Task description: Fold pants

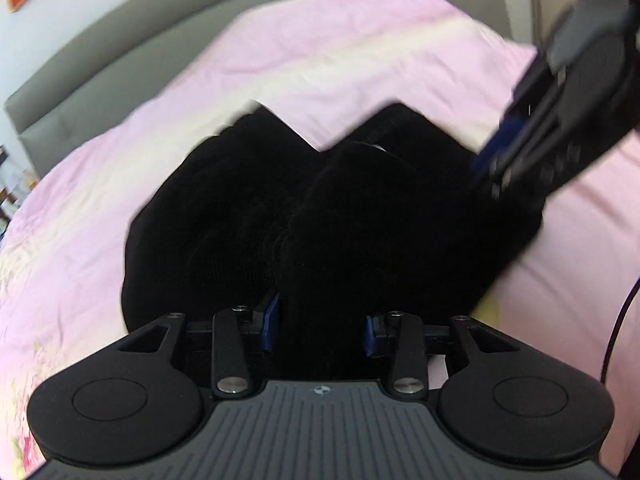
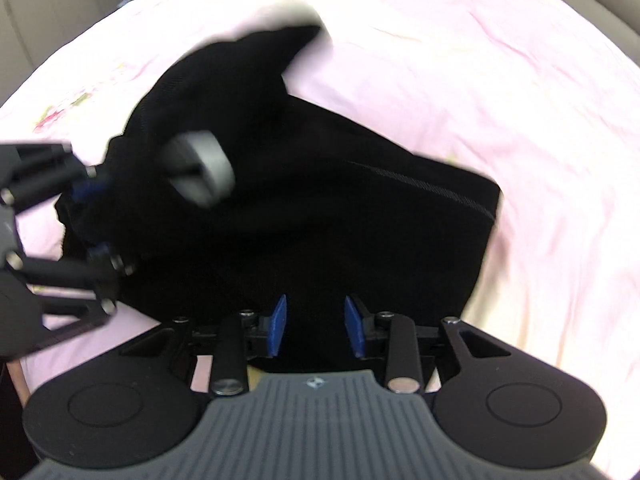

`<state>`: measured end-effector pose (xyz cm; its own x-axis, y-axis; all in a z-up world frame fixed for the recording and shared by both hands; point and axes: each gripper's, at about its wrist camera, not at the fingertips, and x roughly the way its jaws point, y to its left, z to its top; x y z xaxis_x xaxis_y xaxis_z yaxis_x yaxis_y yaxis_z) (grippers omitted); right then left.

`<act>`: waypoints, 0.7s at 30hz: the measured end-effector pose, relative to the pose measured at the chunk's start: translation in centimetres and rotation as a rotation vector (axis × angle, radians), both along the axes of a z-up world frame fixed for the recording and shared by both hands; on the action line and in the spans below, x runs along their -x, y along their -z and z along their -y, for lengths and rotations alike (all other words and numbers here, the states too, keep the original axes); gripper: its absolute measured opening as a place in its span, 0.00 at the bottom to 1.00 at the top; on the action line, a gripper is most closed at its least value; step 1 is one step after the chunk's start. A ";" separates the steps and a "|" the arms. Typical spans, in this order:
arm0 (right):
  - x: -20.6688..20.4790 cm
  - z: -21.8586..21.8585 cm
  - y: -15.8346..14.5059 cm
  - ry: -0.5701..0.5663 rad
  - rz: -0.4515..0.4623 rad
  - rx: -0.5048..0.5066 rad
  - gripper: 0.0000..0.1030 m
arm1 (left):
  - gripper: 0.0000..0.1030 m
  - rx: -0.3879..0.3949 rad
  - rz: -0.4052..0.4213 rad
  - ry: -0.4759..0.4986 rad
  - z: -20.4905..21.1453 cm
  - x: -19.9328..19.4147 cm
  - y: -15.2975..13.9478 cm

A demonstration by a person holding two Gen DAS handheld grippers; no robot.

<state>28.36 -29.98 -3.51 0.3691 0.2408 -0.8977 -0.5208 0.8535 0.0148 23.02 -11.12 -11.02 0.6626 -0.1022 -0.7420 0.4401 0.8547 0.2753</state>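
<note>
Black pants point(image 1: 320, 220) lie bunched on a pink bed cover point(image 1: 320, 52). My left gripper point(image 1: 320, 328) is shut on a thick fold of the pants, and the cloth fills the gap between its blue pads. In the right wrist view the left gripper point(image 2: 100, 220) holds a raised end of the pants point(image 2: 360, 220) at the left. A blurred grey patch point(image 2: 200, 168) shows on that raised cloth. My right gripper point(image 2: 317, 326) hangs over the flat part of the pants with its blue pads apart and bare. In the left wrist view the right gripper point(image 1: 492, 172) is at the pants' right edge.
The pink bed cover point(image 2: 520, 120) spreads on all sides of the pants. A grey padded headboard point(image 1: 100, 52) curves along the far left. A dark cable point(image 1: 616, 320) hangs at the right edge. Furniture stands beyond the bed at top right.
</note>
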 end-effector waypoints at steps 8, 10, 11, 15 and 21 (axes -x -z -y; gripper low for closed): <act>2.0 3.9 0.8 0.070 -0.061 -0.101 0.31 | 0.50 0.076 -0.095 0.046 -1.5 -1.5 -0.1; 1.2 3.2 1.1 0.091 -0.069 -0.153 0.34 | 0.50 0.123 -0.130 0.044 -2.4 -1.9 -0.8; 1.1 3.3 0.9 0.106 -0.072 -0.180 0.36 | 0.52 0.149 -0.144 0.049 -3.1 -2.1 -1.3; 1.0 4.0 -0.3 0.183 -0.085 -0.305 0.43 | 0.62 0.276 -0.215 0.098 -5.1 -2.1 -3.3; 0.1 3.4 -1.9 0.292 -0.136 -0.475 0.47 | 0.63 0.339 -0.220 0.027 -9.3 -2.1 -5.3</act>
